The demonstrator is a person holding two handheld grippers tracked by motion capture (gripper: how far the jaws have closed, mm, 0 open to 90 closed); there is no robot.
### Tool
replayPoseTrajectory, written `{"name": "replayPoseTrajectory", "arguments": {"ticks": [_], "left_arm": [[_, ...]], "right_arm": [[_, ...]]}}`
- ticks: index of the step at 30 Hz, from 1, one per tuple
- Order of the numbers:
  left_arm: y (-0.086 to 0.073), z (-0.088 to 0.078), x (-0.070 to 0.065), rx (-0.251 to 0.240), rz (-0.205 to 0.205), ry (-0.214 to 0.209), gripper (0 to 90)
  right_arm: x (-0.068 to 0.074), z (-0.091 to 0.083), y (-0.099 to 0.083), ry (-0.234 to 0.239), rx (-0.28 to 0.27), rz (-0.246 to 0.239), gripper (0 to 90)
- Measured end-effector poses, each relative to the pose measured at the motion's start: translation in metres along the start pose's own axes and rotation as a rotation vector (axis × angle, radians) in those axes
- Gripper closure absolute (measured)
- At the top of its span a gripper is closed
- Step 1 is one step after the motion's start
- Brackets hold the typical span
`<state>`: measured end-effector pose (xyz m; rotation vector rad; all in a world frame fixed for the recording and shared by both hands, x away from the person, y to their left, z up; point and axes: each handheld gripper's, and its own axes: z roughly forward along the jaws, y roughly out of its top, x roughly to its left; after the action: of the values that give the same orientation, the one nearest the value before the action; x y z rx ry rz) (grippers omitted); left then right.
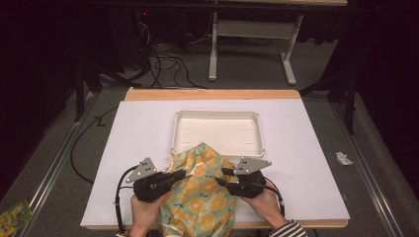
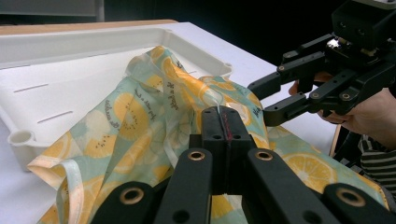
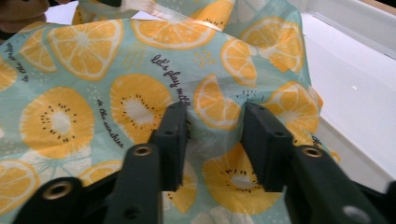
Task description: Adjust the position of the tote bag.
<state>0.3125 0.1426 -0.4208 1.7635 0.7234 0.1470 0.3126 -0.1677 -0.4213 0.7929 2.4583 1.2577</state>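
Observation:
A cloth (image 1: 200,192) printed with orange slices on pale green lies bunched at the table's near edge, its far tip draped over the rim of a white tray (image 1: 217,114). My left gripper (image 1: 184,174) comes in from the left. In the left gripper view its jaws (image 2: 223,116) are shut on a thin raised edge of the cloth (image 2: 140,116). My right gripper (image 1: 223,177) faces it from the right, jaws apart (image 2: 262,100). In the right gripper view the gripper (image 3: 215,123) straddles a fold of the cloth (image 3: 93,93), and a gap shows beside each pad.
The white tray (image 2: 70,44) holds nothing but the cloth's tip. It sits mid-table on a white board (image 1: 138,128) with a wooden far edge. Cables and a table frame lie on the floor beyond, a green packet (image 1: 12,217) at the lower left.

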Motion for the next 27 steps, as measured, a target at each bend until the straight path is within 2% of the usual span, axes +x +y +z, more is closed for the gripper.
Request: {"name": "replayPoseTrajectory", "arguments": {"ticks": [2,6,7,11,19,25,27], "left_arm": [[0.0,0.0,0.0,0.0,0.0,0.0,90.0],[-0.001,0.0,0.0,0.004,-0.001,-0.001,90.0],[-0.001,0.0,0.0,0.004,-0.001,-0.001,90.0],[-0.001,0.0,0.0,0.002,0.0,0.0,90.0],[-0.001,-0.002,0.0,-0.001,-0.002,-0.002,90.0],[0.001,-0.003,-0.001,-0.008,0.003,-0.002,90.0],[0.002,-0.004,-0.002,-0.011,0.004,0.002,90.0]], "right_arm": [[0.0,0.0,0.0,0.005,0.0,-0.001,66.6],[0.0,-0.002,0.0,0.008,0.002,-0.009,78.9],[0.0,-0.002,0.0,0.008,0.002,-0.009,78.9],[0.001,-0.002,0.0,0.008,0.006,-0.011,89.2],[0.002,-0.004,0.0,-0.009,0.01,-0.022,90.0],[0.0,-0.015,-0.001,-0.032,-0.016,-0.016,90.0],[-0.004,-0.025,-0.005,-0.049,-0.033,-0.005,90.0]]}}
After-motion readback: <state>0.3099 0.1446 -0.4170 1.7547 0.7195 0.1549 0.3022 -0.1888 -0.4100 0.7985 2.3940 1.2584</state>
